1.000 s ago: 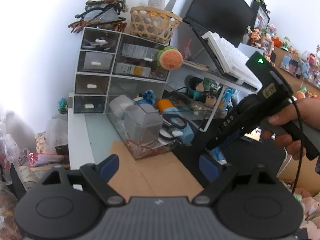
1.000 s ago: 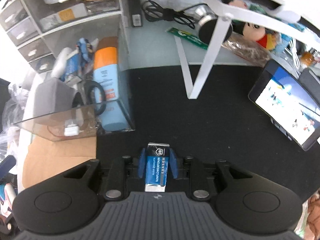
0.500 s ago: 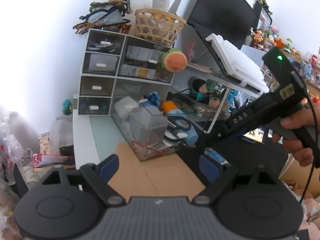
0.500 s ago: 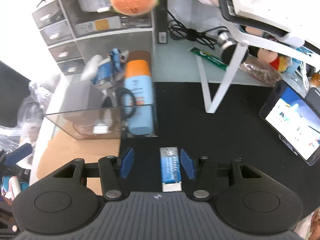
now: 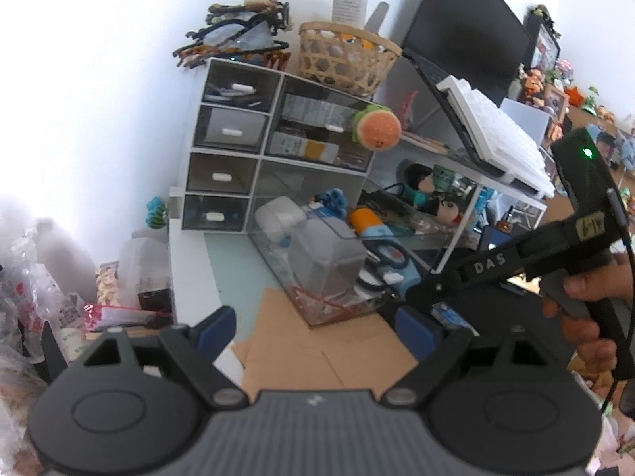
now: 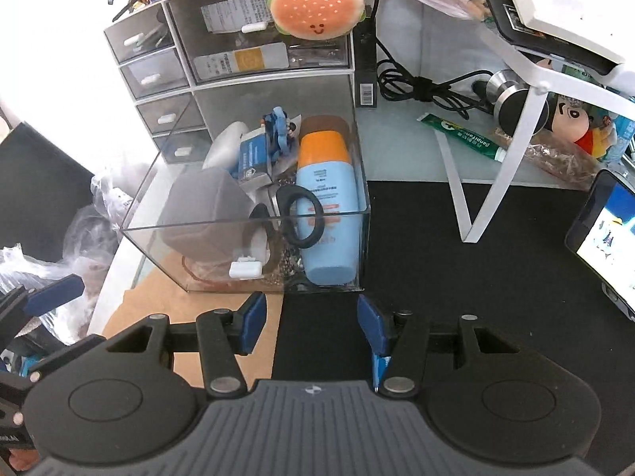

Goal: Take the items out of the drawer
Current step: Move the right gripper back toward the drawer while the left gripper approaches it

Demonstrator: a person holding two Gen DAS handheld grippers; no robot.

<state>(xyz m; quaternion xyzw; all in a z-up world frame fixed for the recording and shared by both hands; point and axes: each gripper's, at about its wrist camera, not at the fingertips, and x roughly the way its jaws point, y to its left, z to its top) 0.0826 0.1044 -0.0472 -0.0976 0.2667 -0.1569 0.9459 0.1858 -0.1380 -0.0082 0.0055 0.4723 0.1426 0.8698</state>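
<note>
Our right gripper (image 6: 311,327) hangs with its blue pads spread wide and nothing between them, just in front of the clear drawer (image 6: 254,222), which stands pulled out from the white organizer (image 6: 166,79). Under its right finger we can see only a thin blue and white sliver of the eraser (image 6: 379,367) lying on the black mat (image 6: 456,277); the rest is hidden by the gripper body. In the left wrist view the same eraser (image 5: 450,313) shows as a small blurred blue patch beneath the right gripper (image 5: 420,297), which a hand (image 5: 587,309) holds by its handle.

Our left gripper (image 5: 315,327) is also wide open and empty, held above brown cardboard (image 5: 317,349).

Inside the drawer lie a blue bottle with an orange cap (image 6: 325,206), black-handled scissors (image 6: 297,218), a grey block (image 6: 202,210) and a small blue box (image 6: 254,158). Smaller bits at the drawer's bottom are too murky to name. A burger-shaped plush (image 6: 317,0) hangs above.
</note>
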